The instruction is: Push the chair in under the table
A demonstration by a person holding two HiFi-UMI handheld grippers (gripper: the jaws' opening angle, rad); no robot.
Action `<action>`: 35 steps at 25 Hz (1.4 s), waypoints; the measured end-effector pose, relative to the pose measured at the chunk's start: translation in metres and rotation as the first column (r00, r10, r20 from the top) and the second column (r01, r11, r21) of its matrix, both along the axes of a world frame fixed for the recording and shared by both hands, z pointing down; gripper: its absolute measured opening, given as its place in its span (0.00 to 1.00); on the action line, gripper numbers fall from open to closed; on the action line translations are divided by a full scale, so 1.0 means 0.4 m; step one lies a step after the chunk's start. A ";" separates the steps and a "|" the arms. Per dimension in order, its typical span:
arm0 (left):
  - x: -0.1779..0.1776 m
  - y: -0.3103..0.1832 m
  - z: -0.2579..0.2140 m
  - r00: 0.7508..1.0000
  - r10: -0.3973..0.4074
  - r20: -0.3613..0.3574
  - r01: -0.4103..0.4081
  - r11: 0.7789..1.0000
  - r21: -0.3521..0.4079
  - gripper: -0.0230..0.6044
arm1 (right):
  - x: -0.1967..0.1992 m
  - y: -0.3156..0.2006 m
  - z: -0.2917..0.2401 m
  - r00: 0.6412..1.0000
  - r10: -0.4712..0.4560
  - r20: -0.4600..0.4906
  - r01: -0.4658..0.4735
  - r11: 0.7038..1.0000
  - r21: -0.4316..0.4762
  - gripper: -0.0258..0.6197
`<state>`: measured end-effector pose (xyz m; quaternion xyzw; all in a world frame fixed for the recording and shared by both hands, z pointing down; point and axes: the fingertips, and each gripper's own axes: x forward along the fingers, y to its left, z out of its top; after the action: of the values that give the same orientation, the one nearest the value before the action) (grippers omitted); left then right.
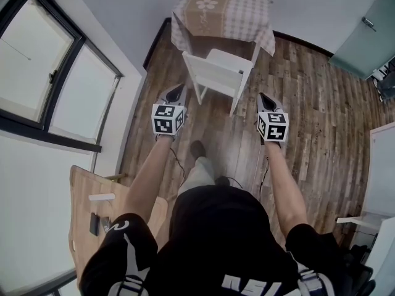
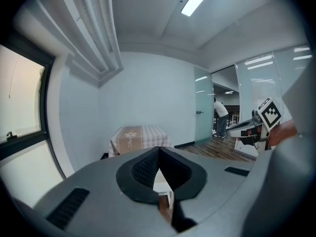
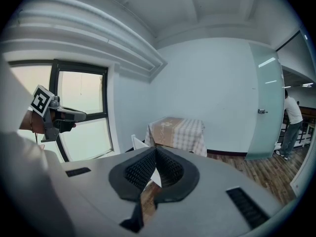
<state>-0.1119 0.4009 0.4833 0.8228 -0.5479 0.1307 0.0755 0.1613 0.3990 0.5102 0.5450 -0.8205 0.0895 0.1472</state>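
A white wooden chair (image 1: 219,73) stands pulled out in front of a small table (image 1: 222,11) draped in a brown and white checked cloth, its backrest toward me. My left gripper (image 1: 179,91) hovers just left of the backrest, apart from it, jaws shut and empty. My right gripper (image 1: 264,98) hangs just right of the chair, also shut and empty. In the left gripper view the table (image 2: 137,138) lies ahead beyond the shut left gripper (image 2: 159,154). The right gripper view shows the table (image 3: 177,132), the chair's back (image 3: 139,143) and the shut right gripper (image 3: 155,154).
A large window (image 1: 43,73) fills the left wall. A frosted glass door (image 1: 364,32) is at the far right, with a person (image 2: 220,116) beyond it. A wooden desk (image 1: 92,208) sits behind me at left, white furniture (image 1: 379,177) at right. Wooden floor (image 1: 321,116) surrounds the chair.
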 end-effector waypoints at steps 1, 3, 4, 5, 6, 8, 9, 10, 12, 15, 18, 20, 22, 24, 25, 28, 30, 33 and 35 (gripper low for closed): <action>-0.003 -0.019 0.004 1.000 0.004 -0.002 -0.004 1.000 -0.003 0.08 | -0.006 -0.016 0.005 1.000 0.002 0.001 -0.002 1.000 -0.004 0.06; -0.014 -0.061 0.010 1.000 0.011 -0.001 -0.011 1.000 -0.007 0.08 | -0.022 -0.054 0.009 1.000 0.005 0.000 -0.005 1.000 -0.009 0.06; -0.022 -0.083 0.012 1.000 0.012 0.000 -0.012 1.000 -0.008 0.08 | -0.030 -0.076 0.011 1.000 0.006 -0.001 -0.006 1.000 -0.012 0.06; -0.030 -0.105 0.016 1.000 0.012 -0.001 -0.012 1.000 -0.011 0.08 | -0.038 -0.097 0.014 1.000 0.007 -0.003 -0.007 1.000 -0.016 0.06; -0.038 -0.125 0.021 1.000 0.012 -0.001 -0.012 1.000 -0.014 0.08 | -0.046 -0.115 0.019 1.000 0.007 -0.005 -0.007 1.000 -0.021 0.06; -0.054 -0.166 0.034 1.000 0.017 0.003 -0.017 1.000 -0.022 0.08 | -0.063 -0.150 0.029 1.000 0.008 -0.008 -0.008 0.999 -0.031 0.06; -0.063 -0.188 0.040 1.000 0.021 0.005 -0.021 0.999 -0.026 0.08 | -0.071 -0.169 0.034 1.000 0.009 -0.009 -0.009 0.999 -0.034 0.06; -0.072 -0.211 0.046 1.000 0.025 0.008 -0.025 0.999 -0.030 0.08 | -0.079 -0.190 0.038 1.000 0.011 -0.009 -0.011 0.999 -0.038 0.06; -0.087 -0.258 0.057 0.999 0.034 0.020 -0.033 0.999 -0.035 0.08 | -0.095 -0.234 0.048 1.000 0.018 -0.010 -0.018 0.999 -0.047 0.06; -0.106 -0.324 0.073 0.998 0.056 0.041 -0.054 0.998 -0.037 0.08 | -0.119 -0.295 0.065 1.000 0.027 -0.013 -0.028 0.998 -0.061 0.06; -0.128 -0.390 0.095 0.996 0.070 0.048 -0.068 0.996 -0.050 0.08 | -0.141 -0.351 0.087 0.999 0.040 -0.013 -0.041 0.996 -0.077 0.06; -0.143 -0.430 0.114 0.996 0.079 0.049 -0.076 0.995 -0.063 0.08 | -0.153 -0.383 0.106 0.999 0.049 -0.018 -0.051 0.995 -0.091 0.06; -0.160 -0.468 0.132 0.995 0.085 0.050 -0.081 0.994 -0.076 0.08 | -0.166 -0.413 0.122 0.998 0.058 -0.025 -0.061 0.993 -0.103 0.06; -0.178 -0.501 0.150 0.995 0.091 0.052 -0.086 0.992 -0.087 0.08 | -0.176 -0.435 0.139 0.997 0.072 -0.037 -0.076 0.991 -0.114 0.06; -0.187 -0.515 0.161 0.994 0.094 0.053 -0.088 0.992 -0.094 0.08 | -0.179 -0.443 0.149 0.996 0.081 -0.045 -0.086 0.989 -0.120 0.06; -0.210 -0.548 0.199 0.993 0.105 0.054 -0.098 0.988 -0.118 0.08 | -0.182 -0.463 0.188 0.992 0.112 -0.064 -0.120 0.983 -0.142 0.06; -0.216 -0.569 0.223 0.991 0.121 0.058 -0.113 0.985 -0.131 0.08 | -0.178 -0.476 0.217 0.987 0.137 -0.079 -0.148 0.977 -0.154 0.06; -0.222 -0.596 0.263 0.988 0.142 0.068 -0.130 0.980 -0.148 0.08 | -0.169 -0.497 0.265 0.980 0.170 -0.105 -0.187 0.966 -0.179 0.06; -0.229 -0.616 0.290 0.987 0.144 0.069 -0.131 0.978 -0.163 0.08 | -0.166 -0.507 0.297 0.976 0.182 -0.117 -0.203 0.958 -0.204 0.08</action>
<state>-0.2033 0.1545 0.5991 0.8444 -0.4800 0.2115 0.1093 0.0950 0.1960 0.6288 0.6068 -0.7411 0.1650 0.2352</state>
